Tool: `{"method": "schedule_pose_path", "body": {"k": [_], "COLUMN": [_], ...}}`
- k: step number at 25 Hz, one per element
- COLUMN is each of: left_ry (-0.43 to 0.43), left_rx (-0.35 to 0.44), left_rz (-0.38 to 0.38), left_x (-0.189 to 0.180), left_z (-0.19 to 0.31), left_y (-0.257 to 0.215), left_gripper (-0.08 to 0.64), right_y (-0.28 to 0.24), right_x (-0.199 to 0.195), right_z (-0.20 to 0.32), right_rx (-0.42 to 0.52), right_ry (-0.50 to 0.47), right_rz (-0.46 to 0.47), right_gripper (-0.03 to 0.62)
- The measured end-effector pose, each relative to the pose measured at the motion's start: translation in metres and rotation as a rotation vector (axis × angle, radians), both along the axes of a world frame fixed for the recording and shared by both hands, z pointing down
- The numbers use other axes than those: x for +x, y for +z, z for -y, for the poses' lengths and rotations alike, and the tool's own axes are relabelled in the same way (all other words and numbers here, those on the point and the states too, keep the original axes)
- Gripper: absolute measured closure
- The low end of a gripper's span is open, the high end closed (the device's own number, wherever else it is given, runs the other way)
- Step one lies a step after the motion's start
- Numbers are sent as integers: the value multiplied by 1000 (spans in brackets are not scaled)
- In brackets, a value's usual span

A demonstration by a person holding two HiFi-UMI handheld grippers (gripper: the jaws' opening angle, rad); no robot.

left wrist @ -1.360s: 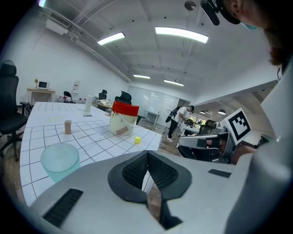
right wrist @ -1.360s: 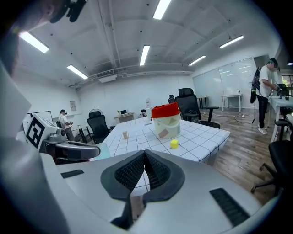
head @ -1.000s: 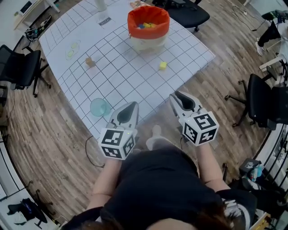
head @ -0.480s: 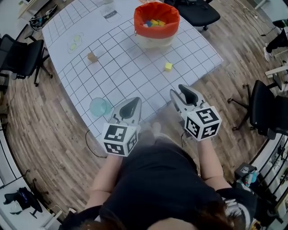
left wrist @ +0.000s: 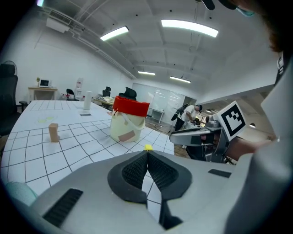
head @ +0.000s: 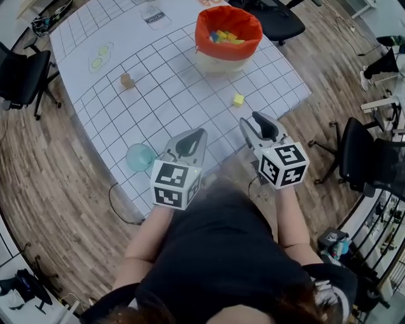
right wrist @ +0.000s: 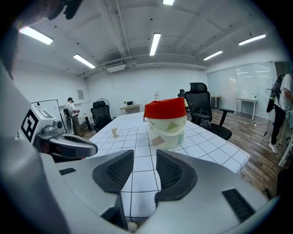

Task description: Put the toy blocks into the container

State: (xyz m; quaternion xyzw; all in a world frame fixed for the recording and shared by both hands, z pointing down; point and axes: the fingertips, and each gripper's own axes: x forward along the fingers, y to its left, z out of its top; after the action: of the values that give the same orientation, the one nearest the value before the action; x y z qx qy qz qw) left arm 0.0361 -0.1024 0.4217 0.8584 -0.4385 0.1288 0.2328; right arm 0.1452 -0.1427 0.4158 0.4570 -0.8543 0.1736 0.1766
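The container [head: 228,36], a pale tub with an orange liner, stands at the far side of the gridded table and holds several coloured blocks. A yellow block [head: 238,99] lies in front of it, just ahead of my right gripper [head: 254,119]. A tan block [head: 127,81] stands further left. My left gripper [head: 202,131] hovers over the table's near edge, shut and empty; in the left gripper view the yellow block [left wrist: 148,147] shows just past its closed tips [left wrist: 147,153]. My right gripper [right wrist: 145,162] has its jaws opening with nothing between them, facing the container [right wrist: 167,123].
A teal round dish [head: 139,156] sits near the table's front left edge, beside my left gripper. Black office chairs [head: 373,158] stand around the table [head: 158,107] on the wooden floor. A label card [head: 154,17] lies at the far edge.
Both grippers have edged slightly forward toward the table, the left one more. The blocks and the container have not moved on the table.
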Motion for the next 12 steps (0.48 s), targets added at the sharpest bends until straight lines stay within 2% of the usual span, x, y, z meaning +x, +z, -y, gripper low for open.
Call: {"method": "schedule_pose_path", "body": {"k": [6,12], "left_ry": [2,-85], "left_rx": [-16,-49], "left_rz": [-26,-67], "left_x": [4,5], "left_z": [15,41], "left_y": [6,18], "left_gripper": [534,534], "right_y": [11,34], "right_x": [5,12], "right_z": [22,55], "right_rx": [-5,-16], "right_ry": [-26,-123], "right_rz": [-65,-120], "right_gripper": [415,414]}}
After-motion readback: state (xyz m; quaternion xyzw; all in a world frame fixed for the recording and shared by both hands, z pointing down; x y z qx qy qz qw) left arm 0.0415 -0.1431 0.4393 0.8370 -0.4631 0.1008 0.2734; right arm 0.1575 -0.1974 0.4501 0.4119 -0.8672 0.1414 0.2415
